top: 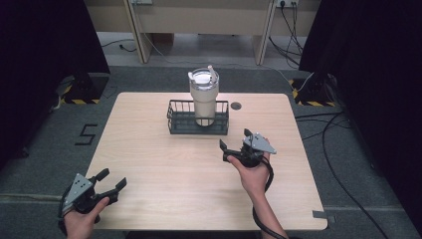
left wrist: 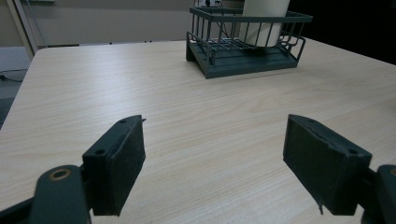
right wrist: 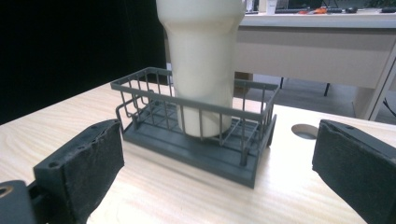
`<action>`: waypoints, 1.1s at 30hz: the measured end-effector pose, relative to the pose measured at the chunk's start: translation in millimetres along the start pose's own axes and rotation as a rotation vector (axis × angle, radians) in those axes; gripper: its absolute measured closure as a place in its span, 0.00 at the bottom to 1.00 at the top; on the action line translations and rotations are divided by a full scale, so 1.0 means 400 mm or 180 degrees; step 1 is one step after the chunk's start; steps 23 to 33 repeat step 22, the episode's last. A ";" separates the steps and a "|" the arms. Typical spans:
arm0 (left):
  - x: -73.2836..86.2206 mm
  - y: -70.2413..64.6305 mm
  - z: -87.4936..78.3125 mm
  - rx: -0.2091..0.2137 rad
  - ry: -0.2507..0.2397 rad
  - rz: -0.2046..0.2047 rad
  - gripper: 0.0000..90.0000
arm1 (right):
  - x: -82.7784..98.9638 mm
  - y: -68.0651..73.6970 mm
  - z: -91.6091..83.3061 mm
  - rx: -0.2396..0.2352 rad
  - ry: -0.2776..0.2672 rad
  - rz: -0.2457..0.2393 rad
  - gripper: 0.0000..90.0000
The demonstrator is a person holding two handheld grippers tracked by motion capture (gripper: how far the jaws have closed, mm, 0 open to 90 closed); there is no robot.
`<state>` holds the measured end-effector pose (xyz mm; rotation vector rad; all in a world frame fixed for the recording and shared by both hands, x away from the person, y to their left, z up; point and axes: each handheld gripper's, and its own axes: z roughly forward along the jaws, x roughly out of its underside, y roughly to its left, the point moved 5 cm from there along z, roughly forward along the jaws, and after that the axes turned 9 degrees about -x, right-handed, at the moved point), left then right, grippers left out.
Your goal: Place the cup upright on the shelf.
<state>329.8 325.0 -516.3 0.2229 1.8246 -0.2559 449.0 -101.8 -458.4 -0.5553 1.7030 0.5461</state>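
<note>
Standing upright in the dark grey wire basket (top: 175,121) at 12 o'clock — tall cream tumbler (top: 204,97). Your left gripper (top: 111,181) and right gripper (top: 234,139) — both gaping wide, holding nothing.

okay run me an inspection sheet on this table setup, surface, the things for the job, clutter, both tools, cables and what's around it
Surface: light wood table, round cable hole near the far edge.
Job's things: cream tumbler with a lid standing upright inside a dark wire basket at the far middle of the table.
Clutter: nothing seen on the table.
Grippers: left tool open, held at the near left corner; right tool open, held in front of the basket, apart from it.
Cables: one trails from the right tool down off the near edge; several lie on the floor at right.
Surroundings: grey floor, black curtains on both sides, a desk behind.
</note>
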 end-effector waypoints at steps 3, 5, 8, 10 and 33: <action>0.000 0.000 0.000 -0.0001 0.0002 0.0001 0.23 | 0.012 0.001 -0.022 0.0014 0.0010 0.0001 0.03; 0.001 -0.001 0.001 -0.0002 0.0004 0.0000 0.23 | 0.020 0.002 -0.036 0.0027 0.0009 0.0010 0.03; 0.001 -0.001 0.001 -0.0003 0.0008 -0.0002 0.23 | 0.031 0.004 -0.055 0.0031 0.0021 0.0005 0.03; 0.001 -0.001 0.001 -0.0005 0.0007 -0.0001 0.23 | 0.037 0.005 -0.066 0.0039 0.0023 0.0007 0.03; 0.000 -0.004 0.003 -0.0004 0.0006 0.0012 0.23 | 0.062 -0.003 -0.113 0.0043 0.0060 0.0078 0.04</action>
